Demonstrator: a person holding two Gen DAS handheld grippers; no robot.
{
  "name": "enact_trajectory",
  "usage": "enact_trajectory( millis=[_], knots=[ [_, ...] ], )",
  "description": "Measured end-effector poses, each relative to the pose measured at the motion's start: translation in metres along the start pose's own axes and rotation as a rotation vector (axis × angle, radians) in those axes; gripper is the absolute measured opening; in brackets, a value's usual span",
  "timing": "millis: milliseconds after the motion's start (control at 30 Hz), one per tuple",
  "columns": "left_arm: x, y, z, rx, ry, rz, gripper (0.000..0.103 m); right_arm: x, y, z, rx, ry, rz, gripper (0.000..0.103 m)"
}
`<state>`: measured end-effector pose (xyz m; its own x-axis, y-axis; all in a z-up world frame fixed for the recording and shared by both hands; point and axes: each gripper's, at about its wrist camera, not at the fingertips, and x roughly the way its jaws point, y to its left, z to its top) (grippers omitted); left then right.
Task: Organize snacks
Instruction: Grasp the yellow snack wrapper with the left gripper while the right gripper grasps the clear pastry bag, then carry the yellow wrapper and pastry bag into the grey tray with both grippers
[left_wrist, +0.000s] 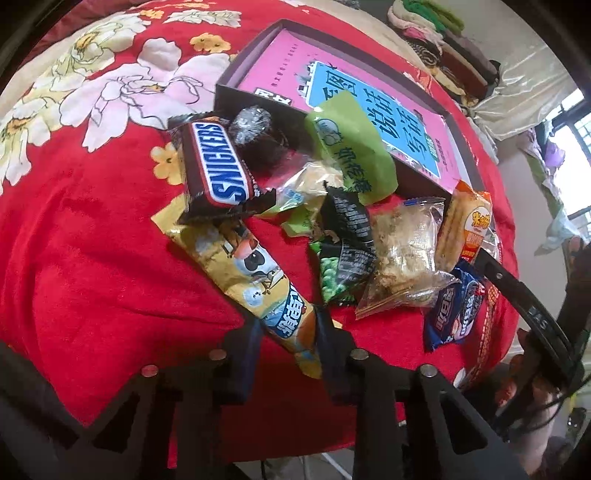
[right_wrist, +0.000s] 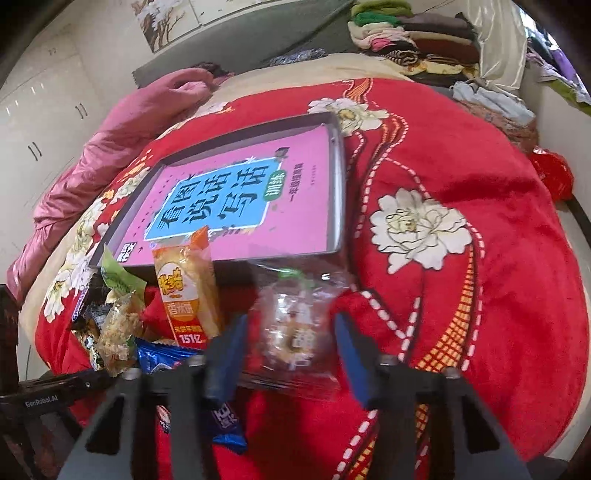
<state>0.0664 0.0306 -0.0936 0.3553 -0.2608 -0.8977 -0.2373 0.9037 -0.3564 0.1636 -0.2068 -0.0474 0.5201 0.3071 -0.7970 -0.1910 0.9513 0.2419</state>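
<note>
My left gripper (left_wrist: 291, 343) is shut on the lower end of a long yellow snack packet (left_wrist: 251, 273), which lies on the red blanket under a Snickers bar (left_wrist: 218, 162). Beside them lie a dark round cake (left_wrist: 255, 136), a green packet (left_wrist: 351, 147), a pea packet (left_wrist: 343, 254), a clear crumbly bag (left_wrist: 402, 254), an orange packet (left_wrist: 465, 225) and a blue packet (left_wrist: 454, 310). My right gripper (right_wrist: 291, 350) is shut on a clear-wrapped pastry (right_wrist: 291, 328), just in front of the dark shallow box (right_wrist: 340, 177) that holds a pink book (right_wrist: 295, 206).
A red floral blanket (right_wrist: 461, 166) covers the bed. Folded clothes (right_wrist: 406, 40) are stacked at the back, a pink quilt (right_wrist: 122, 140) lies at the left, and a red plastic bag (right_wrist: 554, 173) sits at the right edge. The orange packet (right_wrist: 188, 291) leans on the box front.
</note>
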Motion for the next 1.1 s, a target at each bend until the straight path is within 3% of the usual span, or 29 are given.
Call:
enact_trajectory(
  millis=[100, 300, 600, 1100],
  knots=[
    [-0.005, 0.005, -0.003, 0.010, 0.003, -0.003, 0.025, -0.006, 0.002, -0.001, -0.014, -0.026, -0.003, 0.038],
    [-0.024, 0.017, -0.008, 0.010, -0.013, 0.001, 0.025, -0.029, -0.003, -0.002, 0.015, -0.094, 0.036, 0.038],
    [-0.072, 0.000, -0.002, 0.104, -0.187, -0.001, 0.025, -0.056, 0.006, 0.008, -0.011, -0.228, 0.082, 0.038],
    [-0.082, -0.027, 0.066, 0.139, -0.316, 0.029, 0.025, -0.043, 0.008, 0.032, -0.015, -0.262, 0.108, 0.038]
  ],
)
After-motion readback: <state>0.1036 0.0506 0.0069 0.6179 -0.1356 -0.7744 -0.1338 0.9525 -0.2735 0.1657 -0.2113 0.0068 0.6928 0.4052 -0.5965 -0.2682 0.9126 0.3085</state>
